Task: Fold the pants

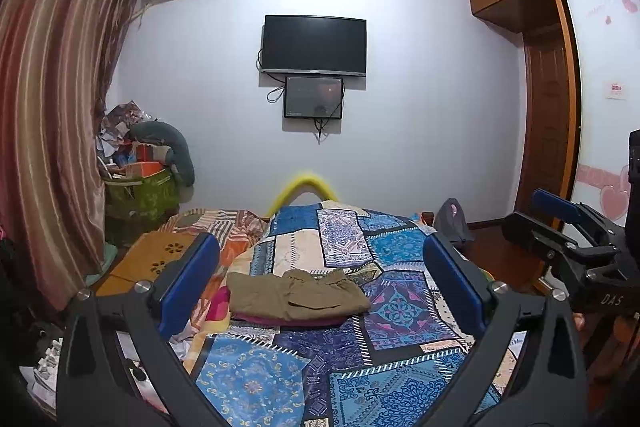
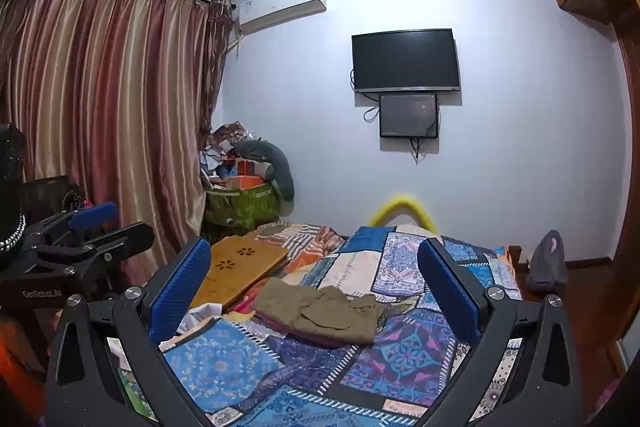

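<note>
Both the left gripper and right gripper gaped wide, empty, hovering short of the folded pants on the bedspread.

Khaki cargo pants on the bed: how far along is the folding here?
Done: the khaki cargo pants lie folded compactly on a magenta garment. In hand: nothing; left gripper and right gripper are both open above the patchwork bedspread. Left: apparently nothing.
</note>
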